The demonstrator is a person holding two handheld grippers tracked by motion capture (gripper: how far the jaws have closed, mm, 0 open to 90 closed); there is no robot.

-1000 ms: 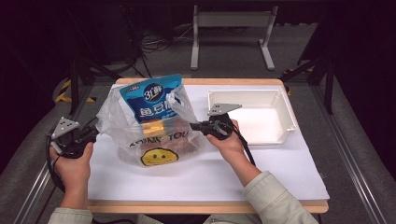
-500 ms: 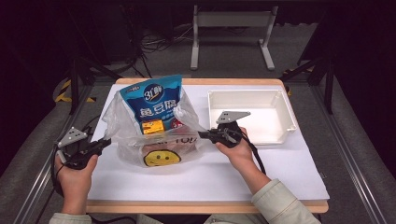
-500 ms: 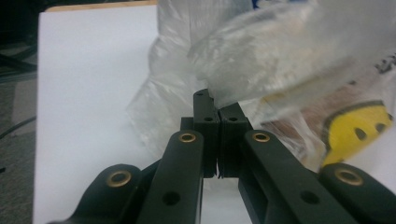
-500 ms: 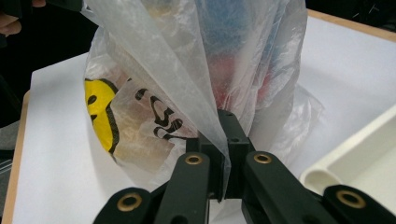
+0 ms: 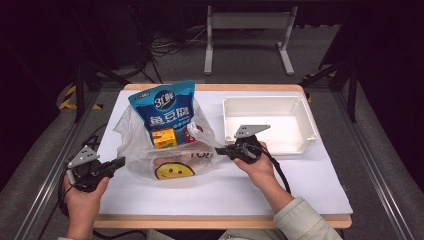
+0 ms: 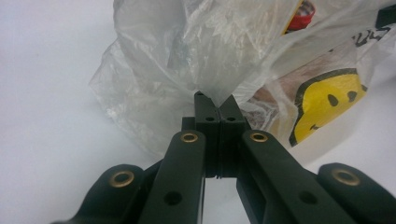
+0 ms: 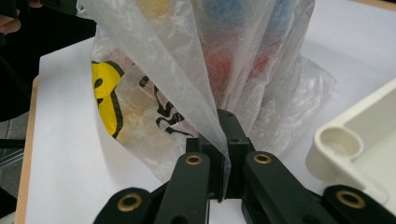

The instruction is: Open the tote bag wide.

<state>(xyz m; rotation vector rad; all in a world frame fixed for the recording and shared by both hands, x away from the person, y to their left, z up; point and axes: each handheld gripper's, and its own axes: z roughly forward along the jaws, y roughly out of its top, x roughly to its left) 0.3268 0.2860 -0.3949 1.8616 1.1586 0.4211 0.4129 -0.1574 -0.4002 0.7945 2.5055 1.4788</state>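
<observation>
A white-topped table [image 5: 300,185] stands in a dark room. In the high view, the clear plastic bag [image 5: 165,150] sits left of centre, a blue snack pouch [image 5: 162,107] rising from its mouth and a white tray [image 5: 265,122] at the right. The left gripper [image 5: 119,162] pinches its left edge, the right gripper [image 5: 220,149] its right edge.

Left gripper view: jaws clenched on the bag's film [image 6: 212,70].

Right gripper view: jaws clamped on a taut fold [image 7: 187,79].

Judged step: spreading the bag's mouth; next, keep both grips while drawing the edges down off the contents.
</observation>
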